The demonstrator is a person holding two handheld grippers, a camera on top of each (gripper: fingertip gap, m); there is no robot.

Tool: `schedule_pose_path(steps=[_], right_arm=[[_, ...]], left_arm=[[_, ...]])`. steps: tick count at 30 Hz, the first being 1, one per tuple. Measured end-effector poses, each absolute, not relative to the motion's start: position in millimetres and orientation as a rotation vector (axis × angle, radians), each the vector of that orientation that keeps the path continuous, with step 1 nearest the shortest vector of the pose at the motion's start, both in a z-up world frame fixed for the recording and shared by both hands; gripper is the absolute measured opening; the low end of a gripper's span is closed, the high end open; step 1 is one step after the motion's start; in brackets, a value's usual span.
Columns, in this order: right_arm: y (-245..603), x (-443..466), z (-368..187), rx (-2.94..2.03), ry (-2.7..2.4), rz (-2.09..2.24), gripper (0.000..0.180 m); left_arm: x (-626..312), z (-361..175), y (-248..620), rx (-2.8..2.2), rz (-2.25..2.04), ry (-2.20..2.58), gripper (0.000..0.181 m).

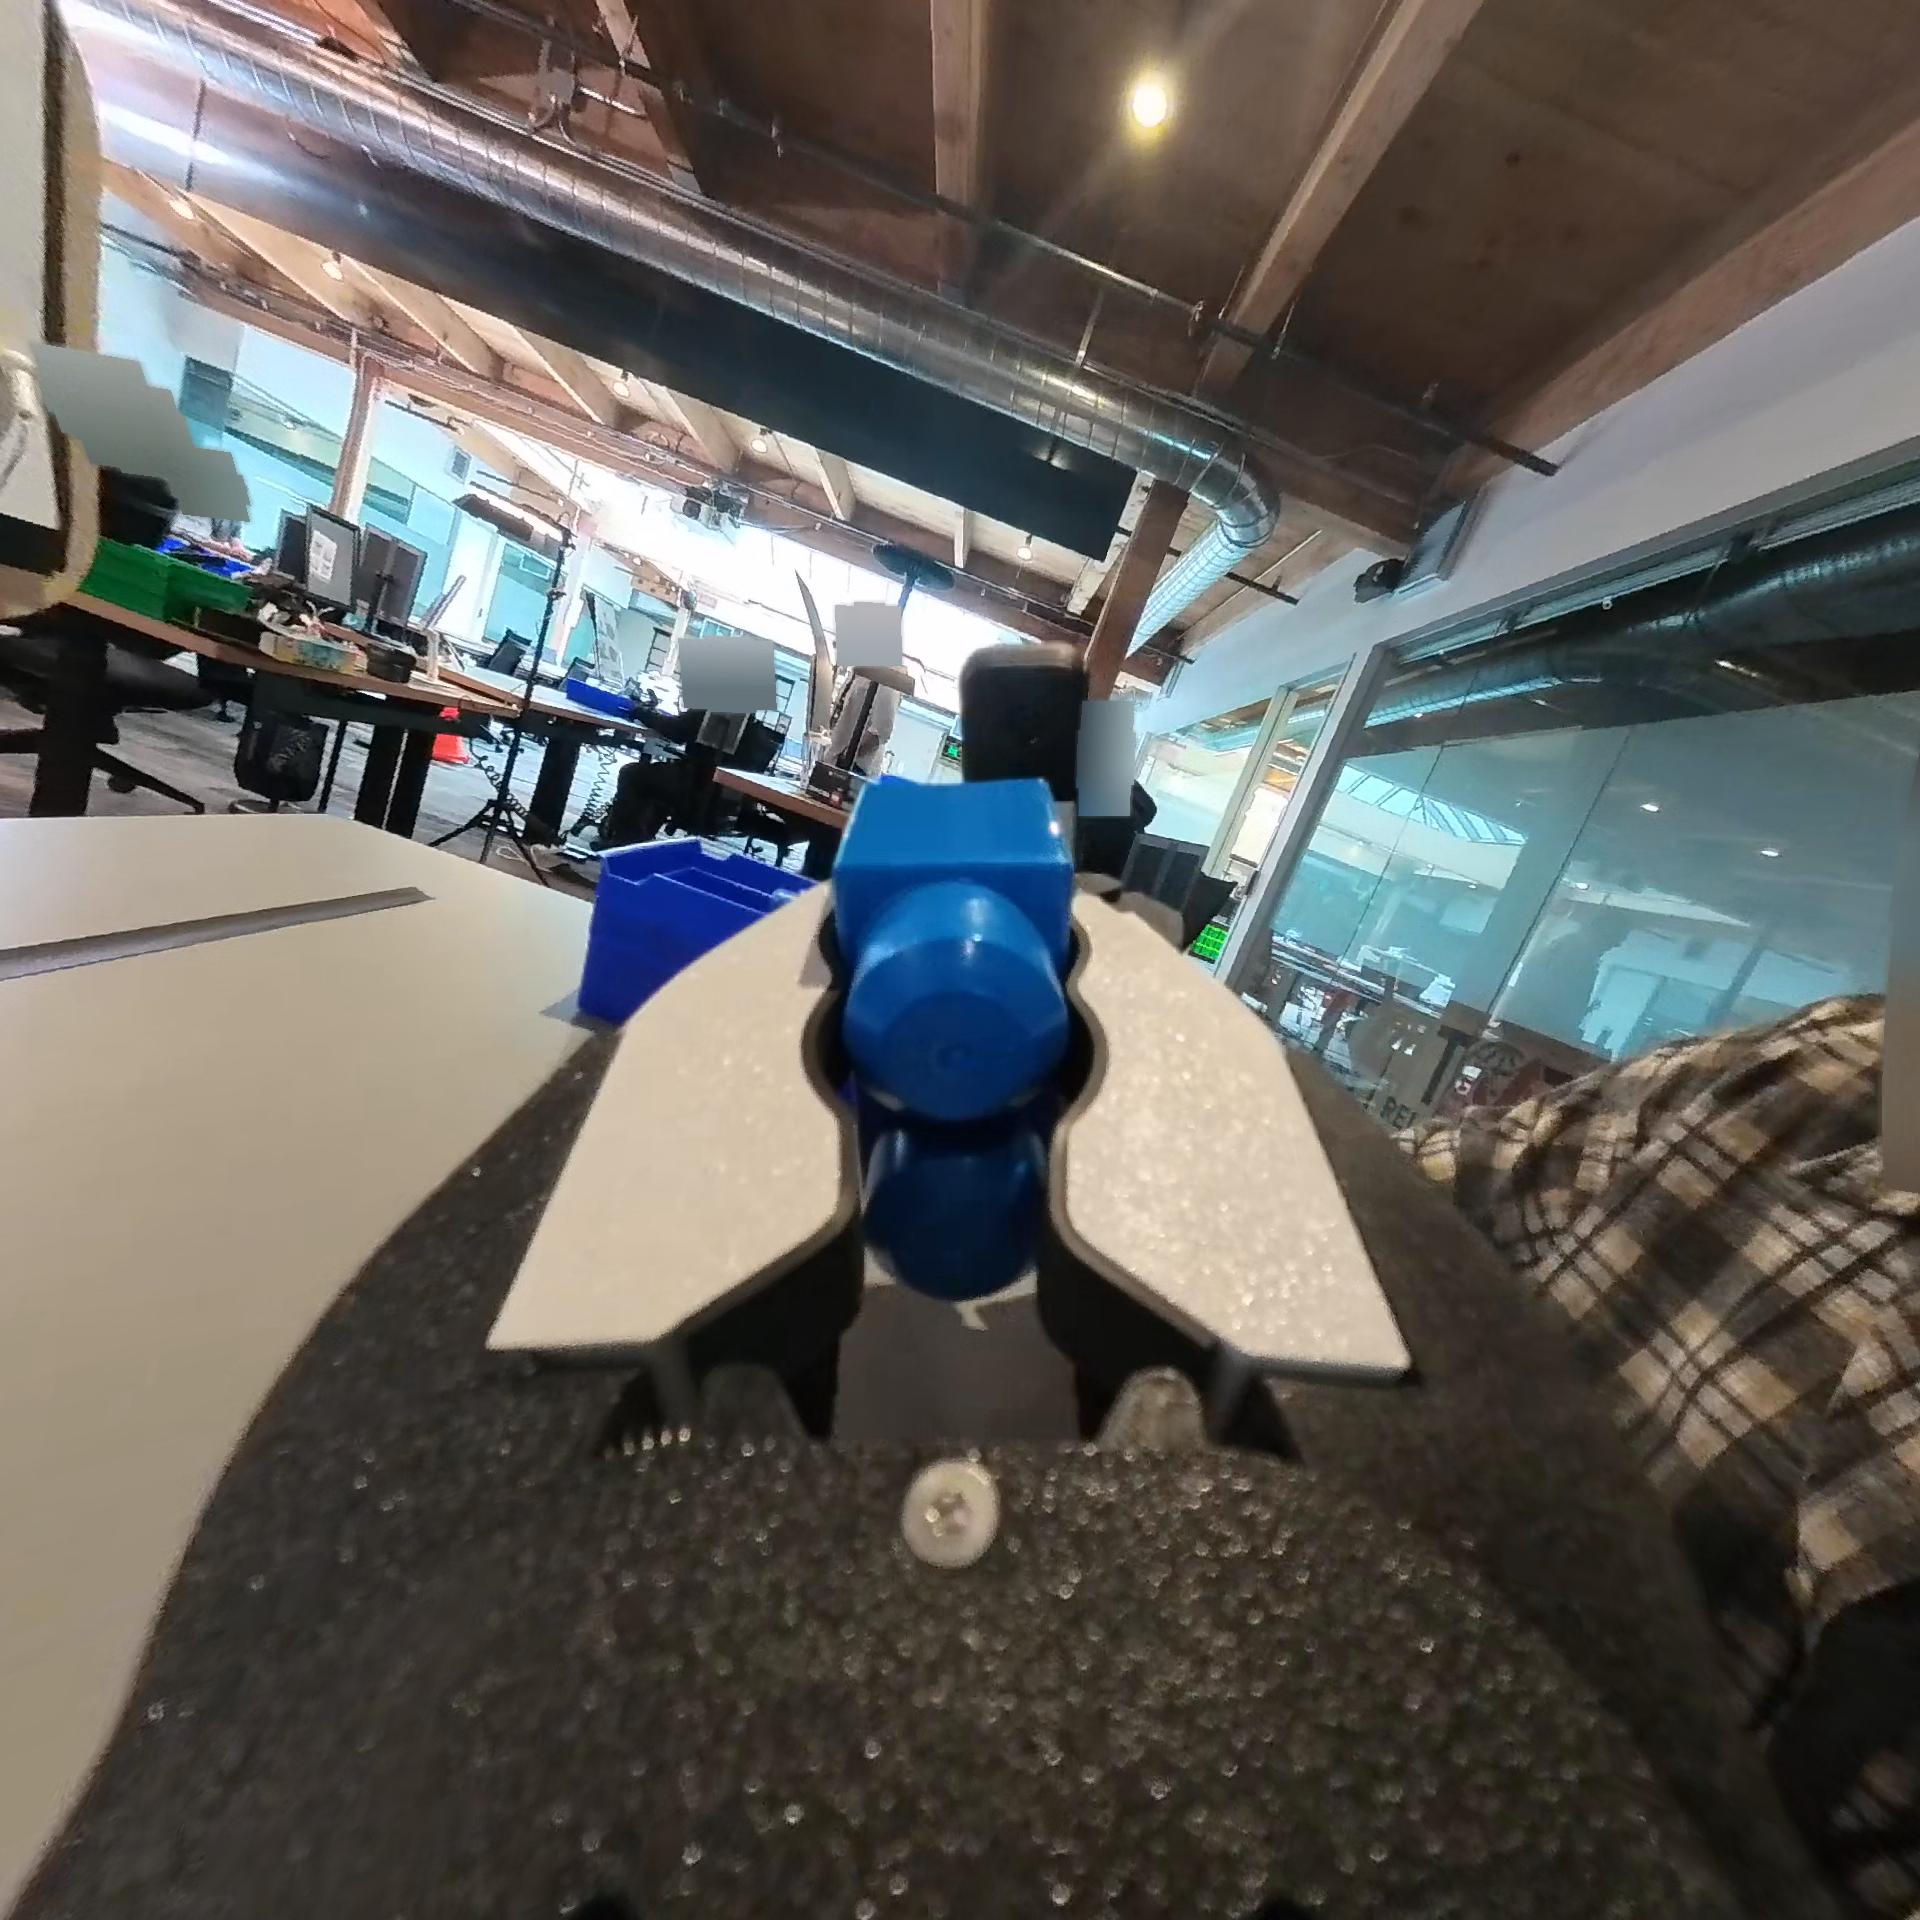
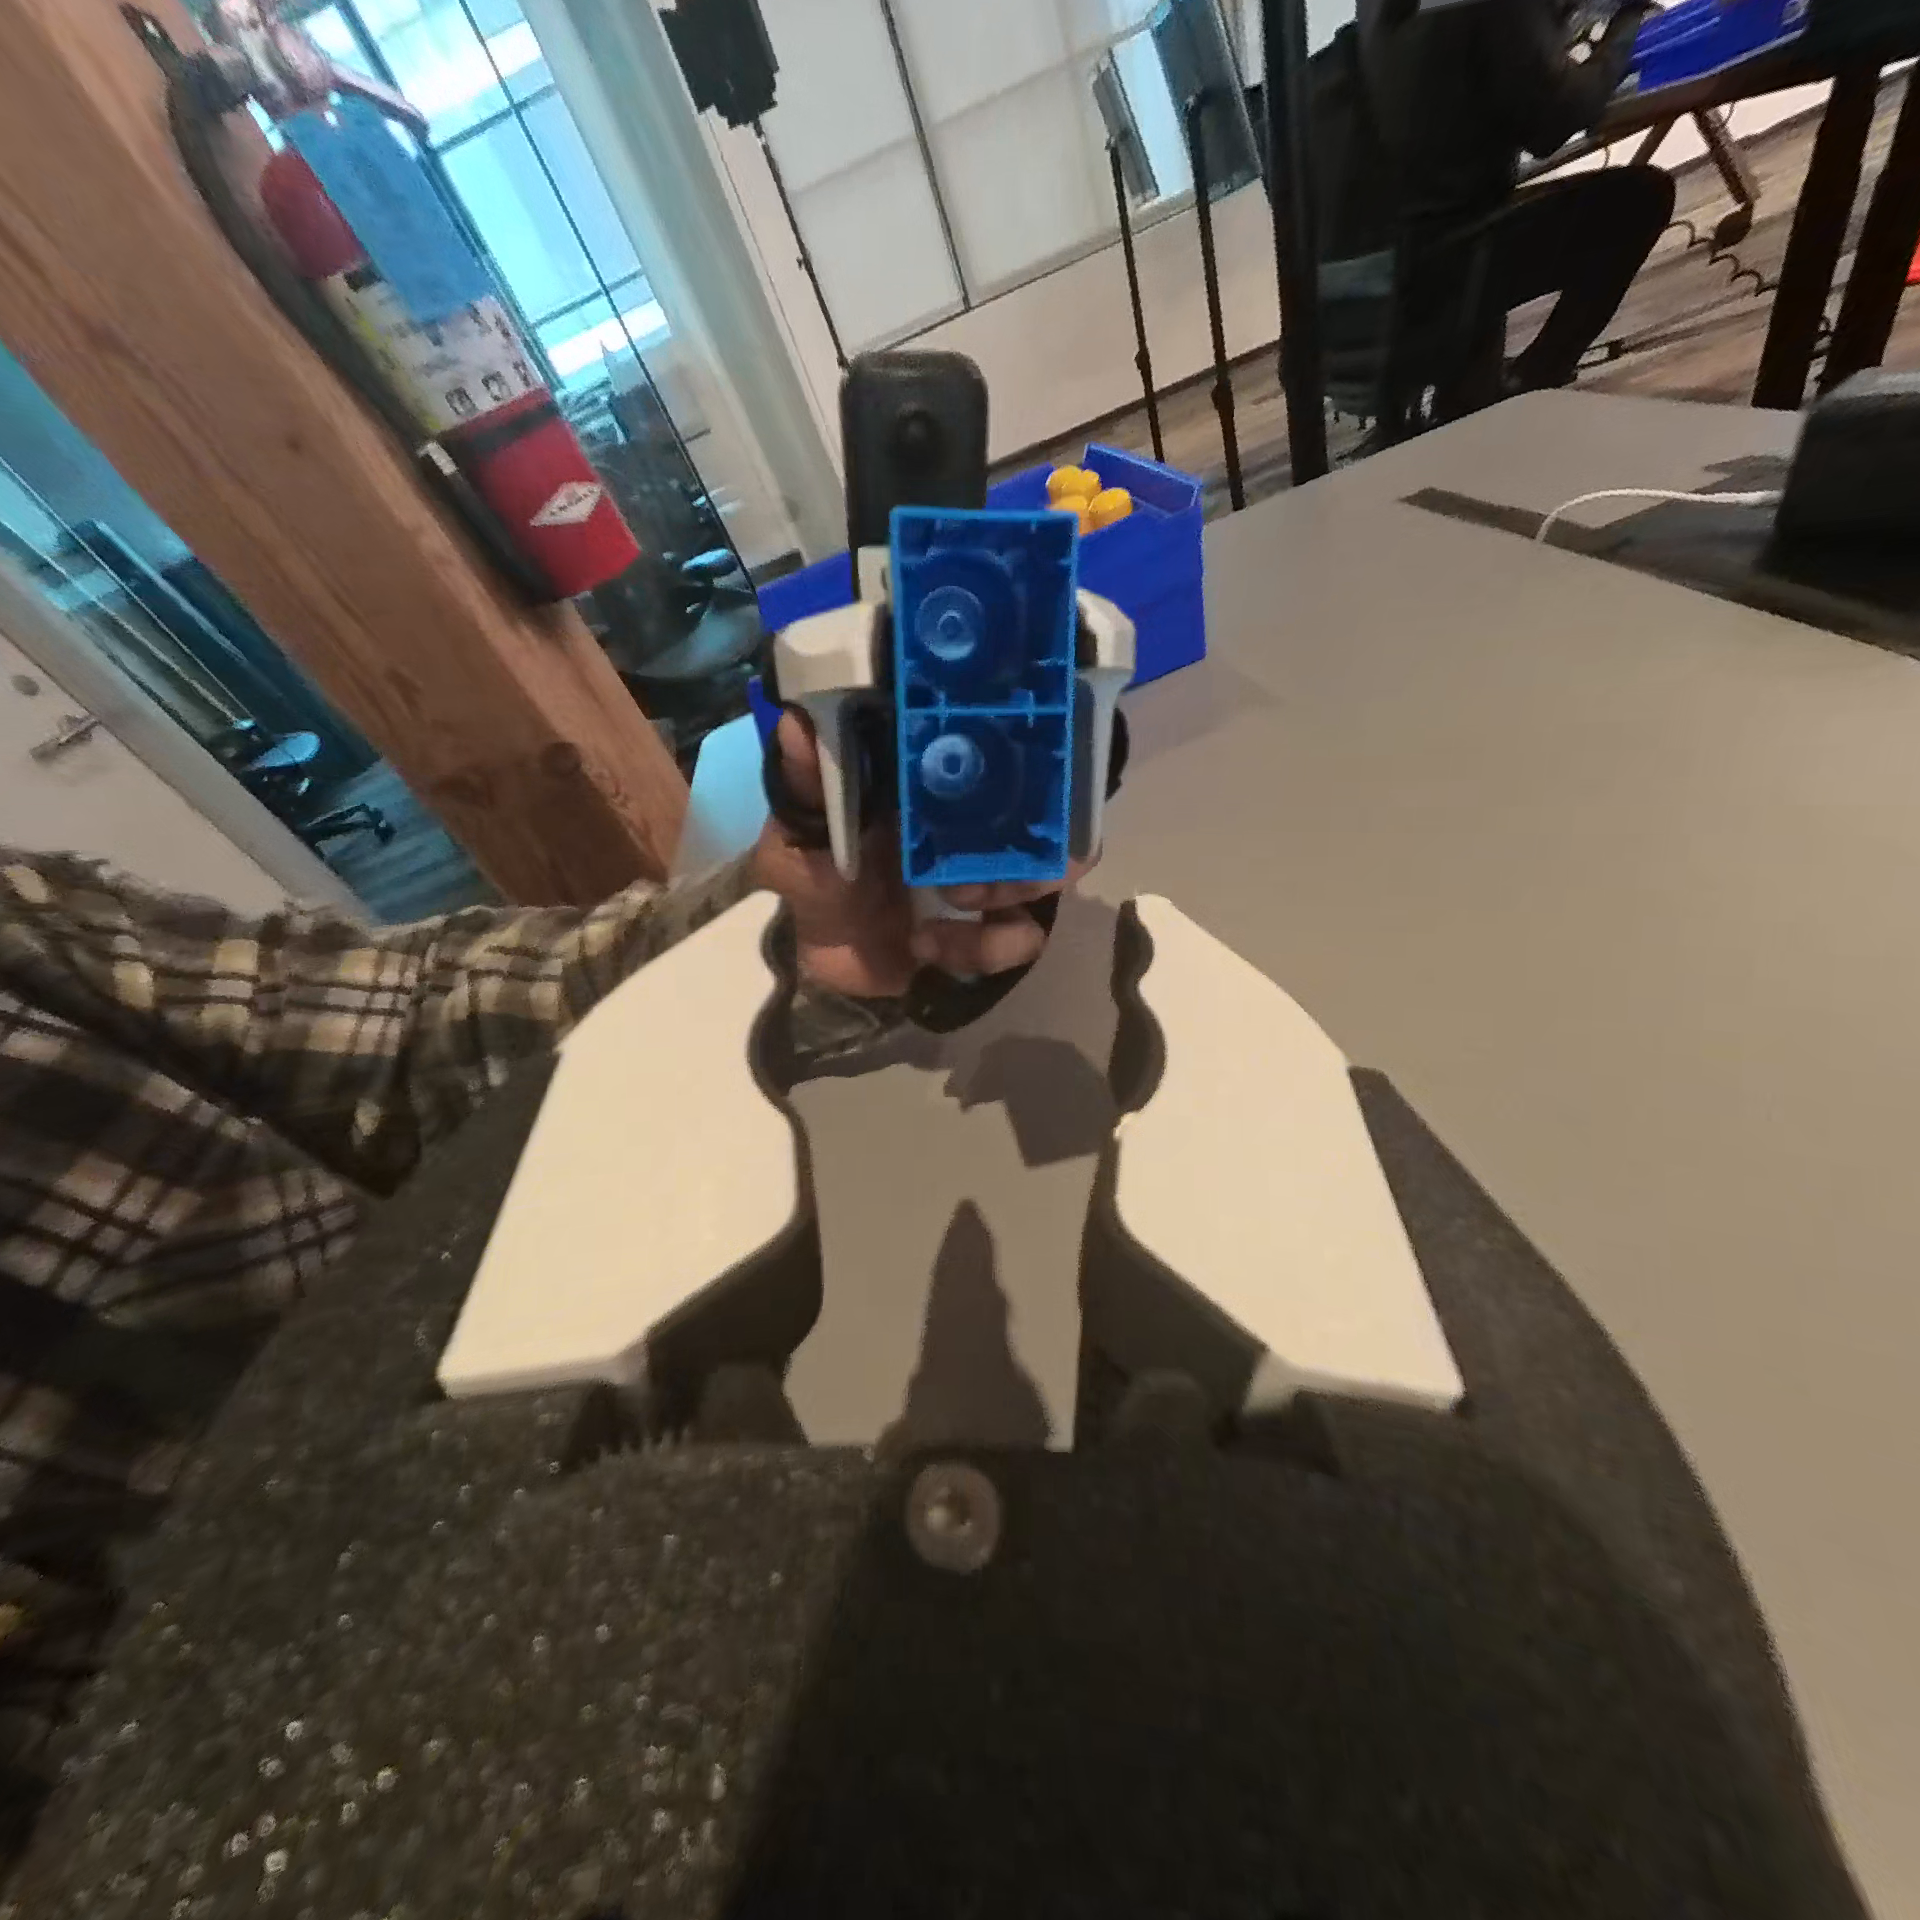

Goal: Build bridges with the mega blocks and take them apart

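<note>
My left gripper [image 1: 951, 935] is shut on a blue two-stud mega block [image 1: 954, 997] and holds it up above the white table [image 1: 260, 1039], studs toward the camera. In the right wrist view the same left gripper [image 2: 977, 665] faces me, and the blue block [image 2: 982, 696] shows its hollow underside. My right gripper [image 2: 951, 935] is open and empty, just below and in front of that block. Yellow blocks [image 2: 1086, 499] lie in a blue bin [image 2: 1143, 582] behind the left gripper.
The blue bin also shows in the left wrist view [image 1: 675, 925] on the table's far edge. A sleeve in plaid [image 2: 208, 1039] reaches in from the left. A black object with a white cable [image 2: 1849, 488] sits at the table's far right. A wooden post [image 2: 312, 520] stands beyond. Across from one pair of fingers to the other is roughly 5 cm.
</note>
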State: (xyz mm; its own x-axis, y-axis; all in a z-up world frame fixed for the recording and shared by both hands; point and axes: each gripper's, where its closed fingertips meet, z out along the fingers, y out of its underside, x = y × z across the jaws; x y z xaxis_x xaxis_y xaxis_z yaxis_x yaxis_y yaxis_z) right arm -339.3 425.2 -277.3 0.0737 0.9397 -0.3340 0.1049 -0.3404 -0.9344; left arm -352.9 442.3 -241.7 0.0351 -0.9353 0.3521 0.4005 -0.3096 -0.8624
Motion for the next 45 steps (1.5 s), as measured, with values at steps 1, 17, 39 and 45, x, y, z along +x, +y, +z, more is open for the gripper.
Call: schedule_pose_path(steps=[1,17,39,45], right_arm=[[426,-343,-279,-1.578,-1.084,1.351,0.058],[428,-295,-266,-1.666,-1.070,1.217,0.034],[505,82,-308,-2.218,-0.390,0.223,0.056],[493,-4,-213,-1.813,-0.485,0.384,0.065]], left_arm=[[-351,-242,441,-1.187,-1.539,0.655,0.036],[-339,-238,430,-1.142,-1.530,0.693,0.064],[-332,-253,438,-1.238,-1.471,0.706,0.071],[-330,-257,439,-1.250,-1.478,0.714,0.070]])
